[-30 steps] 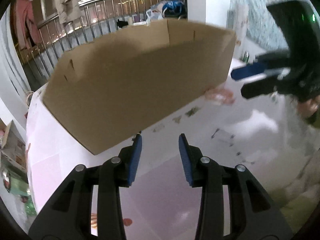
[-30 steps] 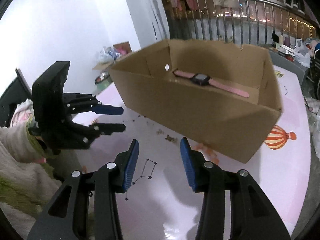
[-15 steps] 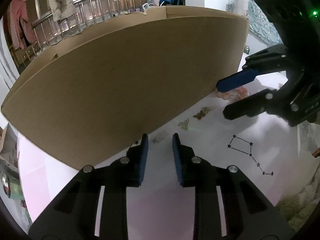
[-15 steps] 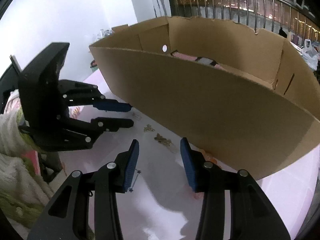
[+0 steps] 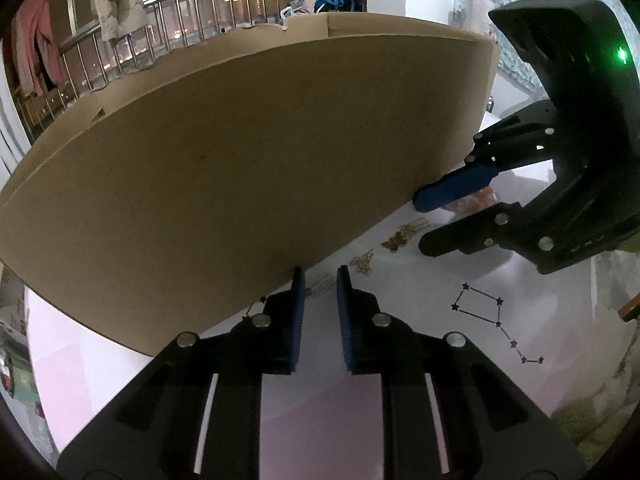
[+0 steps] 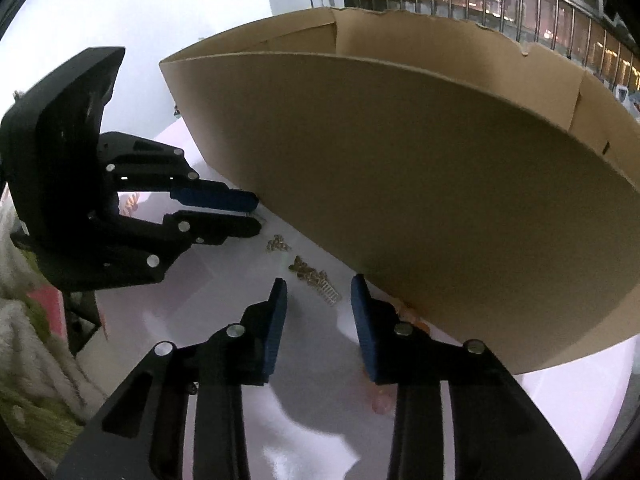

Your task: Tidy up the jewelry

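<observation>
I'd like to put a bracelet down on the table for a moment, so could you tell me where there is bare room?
Bare table lies around the star print, right of the left gripper. The strip along the box is crowded: gold jewelry sits there, with the right gripper at it.

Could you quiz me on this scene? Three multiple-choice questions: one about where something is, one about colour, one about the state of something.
1. Where do the gold trinkets lie?
A. inside the box
B. on the table by the box wall
C. in a gripper

2. What colour are the gripper pads?
A. red
B. blue
C. white

3. How do the right gripper's jaws stand?
A. shut on a trinket
B. open, empty
C. clamped on the box

Key: B, they rest on the table beside the box; B, the pads show blue; B, a clear gap, nothing held.
</observation>
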### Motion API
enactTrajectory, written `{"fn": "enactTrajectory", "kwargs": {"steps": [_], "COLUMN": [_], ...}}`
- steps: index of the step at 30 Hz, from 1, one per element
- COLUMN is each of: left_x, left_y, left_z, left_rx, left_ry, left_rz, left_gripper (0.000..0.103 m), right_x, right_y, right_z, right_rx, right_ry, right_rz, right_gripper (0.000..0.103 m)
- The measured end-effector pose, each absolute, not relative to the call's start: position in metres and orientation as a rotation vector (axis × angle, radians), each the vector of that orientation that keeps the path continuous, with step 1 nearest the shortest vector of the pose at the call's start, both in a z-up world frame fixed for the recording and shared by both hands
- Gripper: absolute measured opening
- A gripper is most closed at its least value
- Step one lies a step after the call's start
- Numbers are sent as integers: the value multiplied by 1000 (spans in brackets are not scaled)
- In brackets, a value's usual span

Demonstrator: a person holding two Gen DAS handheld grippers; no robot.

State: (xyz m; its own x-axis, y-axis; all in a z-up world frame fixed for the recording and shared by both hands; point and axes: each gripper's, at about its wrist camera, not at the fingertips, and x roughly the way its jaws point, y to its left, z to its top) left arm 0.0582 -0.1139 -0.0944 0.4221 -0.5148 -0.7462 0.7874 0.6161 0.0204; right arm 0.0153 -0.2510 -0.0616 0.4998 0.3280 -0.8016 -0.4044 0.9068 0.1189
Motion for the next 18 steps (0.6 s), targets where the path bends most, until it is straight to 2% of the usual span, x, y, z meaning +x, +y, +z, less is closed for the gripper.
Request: {"fn": "enactTrajectory", "kwargs": {"steps": [4, 6, 18], "left_x": [55, 52, 42], "left_y": [-117, -117, -110], "left_z": [-96, -96, -96], "left_rx": [416, 426, 396], "left_ry": [773, 769, 779], "left_rz": [-853, -849, -828], "left_gripper": [5, 4, 0], "right_x": [14, 16, -2], "right_y": [-250, -249, -251], "right_z": [-61, -61, -60], "right_rx": [-111, -112, -87], "right_ry": [951, 955, 960], "right_rz": [434, 435, 453], "right_gripper": [14, 9, 6]}}
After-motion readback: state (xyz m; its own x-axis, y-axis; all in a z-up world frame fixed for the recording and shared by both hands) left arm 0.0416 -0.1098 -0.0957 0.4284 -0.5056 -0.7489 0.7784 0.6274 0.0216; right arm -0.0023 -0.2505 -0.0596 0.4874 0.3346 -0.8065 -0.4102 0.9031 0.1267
